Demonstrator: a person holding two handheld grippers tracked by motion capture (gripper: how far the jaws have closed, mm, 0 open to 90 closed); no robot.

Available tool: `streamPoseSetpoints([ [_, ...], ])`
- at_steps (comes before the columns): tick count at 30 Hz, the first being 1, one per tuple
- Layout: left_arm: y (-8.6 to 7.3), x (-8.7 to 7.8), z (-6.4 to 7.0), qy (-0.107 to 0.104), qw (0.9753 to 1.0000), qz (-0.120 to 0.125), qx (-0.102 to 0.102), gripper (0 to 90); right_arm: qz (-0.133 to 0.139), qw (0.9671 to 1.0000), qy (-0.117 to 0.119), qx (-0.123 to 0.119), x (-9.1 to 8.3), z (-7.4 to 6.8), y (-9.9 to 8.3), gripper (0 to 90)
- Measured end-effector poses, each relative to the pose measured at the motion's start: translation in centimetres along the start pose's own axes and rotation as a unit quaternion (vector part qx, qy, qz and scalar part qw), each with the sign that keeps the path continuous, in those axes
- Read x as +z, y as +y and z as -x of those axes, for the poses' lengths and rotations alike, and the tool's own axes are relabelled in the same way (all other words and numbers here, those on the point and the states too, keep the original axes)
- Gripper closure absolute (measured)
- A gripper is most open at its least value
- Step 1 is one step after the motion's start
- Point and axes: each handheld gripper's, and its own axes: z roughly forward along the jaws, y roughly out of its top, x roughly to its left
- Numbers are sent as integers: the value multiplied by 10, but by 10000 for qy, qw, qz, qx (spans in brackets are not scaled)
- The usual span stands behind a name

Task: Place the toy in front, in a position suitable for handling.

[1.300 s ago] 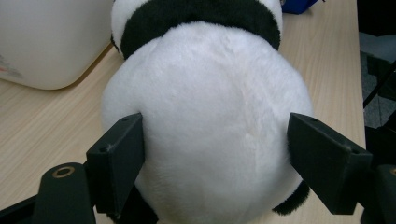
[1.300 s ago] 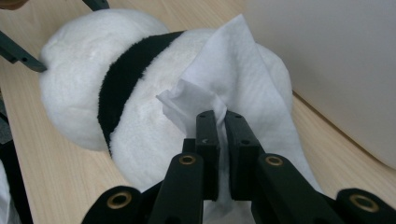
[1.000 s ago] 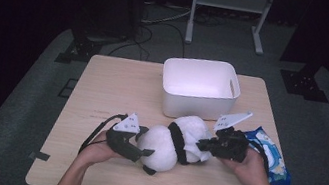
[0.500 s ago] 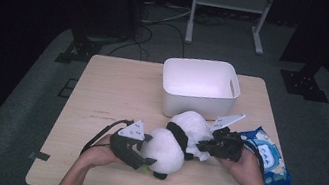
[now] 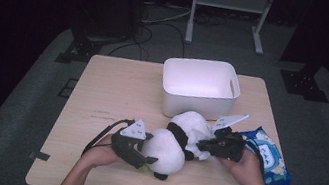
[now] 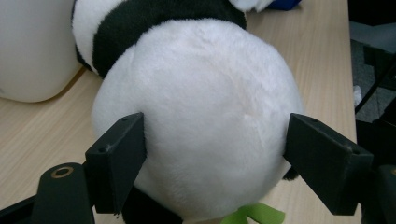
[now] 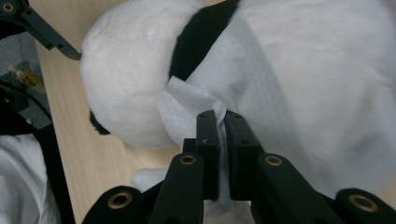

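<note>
The toy panda (image 5: pixel 179 143) lies on its side near the front of the bench (image 5: pixel 117 89), just in front of the white tub (image 5: pixel 200 87), and both hands are on it. The left hand-held gripper (image 5: pixel 141 157) comes in from the panda's left end. In the left gripper view its jaws are spread wide, one on each side of the round white head (image 6: pixel 201 121), pressed up against the fur. A strip of green (image 6: pixel 254 215) peeks out under the head there, touching the wood. The panda's black band (image 6: pixel 154 23) sits just behind the head, and the tub's wall (image 6: pixel 32 46) stands at the far left of that view.

Over on the other side, the right hand-held gripper (image 5: pixel 209 145) meets the panda's body from the right. In the right gripper view its jaws are nearly together, pinching a white wipe (image 7: pixel 196 100) that drapes across the panda's white fur and black band (image 7: pixel 201 32). The wipe lies flat on the body and folds down between the jaws. One jaw tip of the left hand-held gripper (image 7: pixel 56 42) pokes in at the top left of that view, touching the head.

A blue packet (image 5: pixel 268 158) lies on the bench just beside the right hand (image 5: pixel 246 167), close to the right edge. The left hand (image 5: pixel 102 150) grips its tool near the front edge of the bench.
</note>
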Motion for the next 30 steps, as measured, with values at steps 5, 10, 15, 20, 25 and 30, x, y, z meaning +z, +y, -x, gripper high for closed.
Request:
streamPoseSetpoints([
  [5,1,-2,-1,31,10000,23,26,198,-176,9991,350,-165,19,-16,3,842],
  [10,1,-6,-4,197,9998,92,-5,192,-146,9988,405,-247,20,-24,8,840],
  [15,-1,-3,-5,169,9998,62,-37,183,-69,9984,521,-221,22,-26,14,840],
  [20,-2,-2,-4,166,9999,-30,15,176,-220,9957,837,-334,36,-38,12,841],
  [25,-3,-3,-7,213,9998,-31,-25,177,34,9987,425,-275,10,-27,14,841],
  [30,-1,-5,-6,212,9998,-36,16,177,361,9992,-187,-12,-20,-1,14,839],
])
